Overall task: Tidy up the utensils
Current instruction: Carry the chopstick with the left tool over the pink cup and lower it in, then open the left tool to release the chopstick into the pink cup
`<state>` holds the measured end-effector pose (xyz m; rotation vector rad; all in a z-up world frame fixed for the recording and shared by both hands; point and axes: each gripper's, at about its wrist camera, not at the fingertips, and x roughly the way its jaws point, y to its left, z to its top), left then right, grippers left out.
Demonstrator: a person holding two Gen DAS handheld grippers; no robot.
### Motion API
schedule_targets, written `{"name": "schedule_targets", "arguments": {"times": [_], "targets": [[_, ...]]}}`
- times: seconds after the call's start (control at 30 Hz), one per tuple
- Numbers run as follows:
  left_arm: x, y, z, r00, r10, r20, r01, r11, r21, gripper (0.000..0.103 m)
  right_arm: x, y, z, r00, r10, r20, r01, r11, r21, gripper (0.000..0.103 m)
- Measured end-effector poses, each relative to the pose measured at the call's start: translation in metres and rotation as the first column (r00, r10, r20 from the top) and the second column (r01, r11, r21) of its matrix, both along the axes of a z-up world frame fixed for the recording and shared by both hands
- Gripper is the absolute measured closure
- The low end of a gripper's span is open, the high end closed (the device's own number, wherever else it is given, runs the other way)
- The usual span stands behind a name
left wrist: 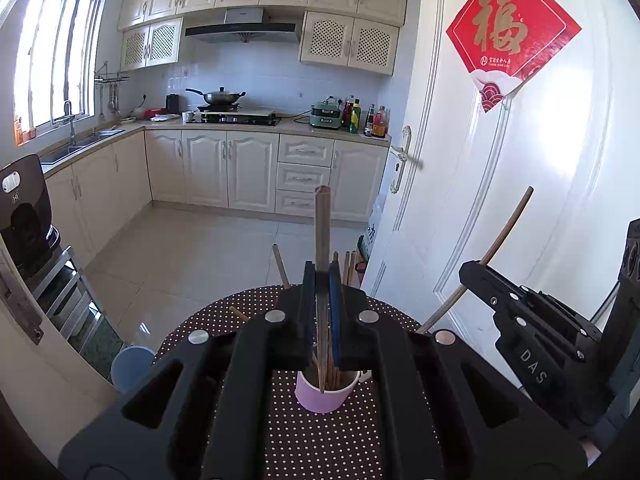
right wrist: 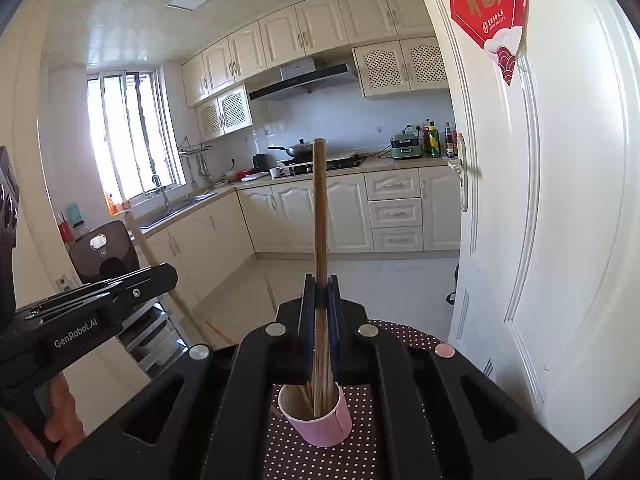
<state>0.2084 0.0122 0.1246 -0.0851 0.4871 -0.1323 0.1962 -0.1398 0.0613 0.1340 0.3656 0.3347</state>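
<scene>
1. The left gripper [left wrist: 322,276] is clenched on one chopstick [left wrist: 322,232], held nearly upright, its lower end inside the pink cup [left wrist: 325,394]. The right gripper [right wrist: 322,284] is likewise clenched on its own chopstick [right wrist: 320,208], whose tip also seems to reach into the cup.
2. The cup stands on the dotted table [left wrist: 320,440], back from its far edge, and already holds several chopsticks. More chopsticks [left wrist: 280,266] lie near the table's far edge.
3. The step in hand, as I judge it, is dropping both held sticks into the cup. Keep each stick close to upright so its tip clears the rim and slips between those already inside.
4. Lower one hand at a time; two sticks going in together could jam or knock each other.
5. The cup looks like light paper and may tip if a stick pushes sideways on its wall, so press straight down, not across.
6. Loosen the jaws only when the tip rests low in the cup, then lift straight away.
</scene>
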Motion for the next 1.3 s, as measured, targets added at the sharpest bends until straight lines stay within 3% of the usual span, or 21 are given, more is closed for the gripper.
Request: {"name": "schedule_targets", "arguments": {"times": [0.57,1.3], "targets": [[0.035,-0.002,-0.009,1.0,0.012,-0.019,-0.012,1.0,0.005,0.096,0.038,0.006,-0.023,0.998,0.012,-0.062,-0.012,1.0,0.006,0.099],[0.086,0.005,-0.085,0.972,0.045,-0.231,-0.04,0.999,0.027,0.096,0.07,0.024,-0.074,0.977,0.037,-0.211,-0.052,0.997,-0.064,0.098]]}}
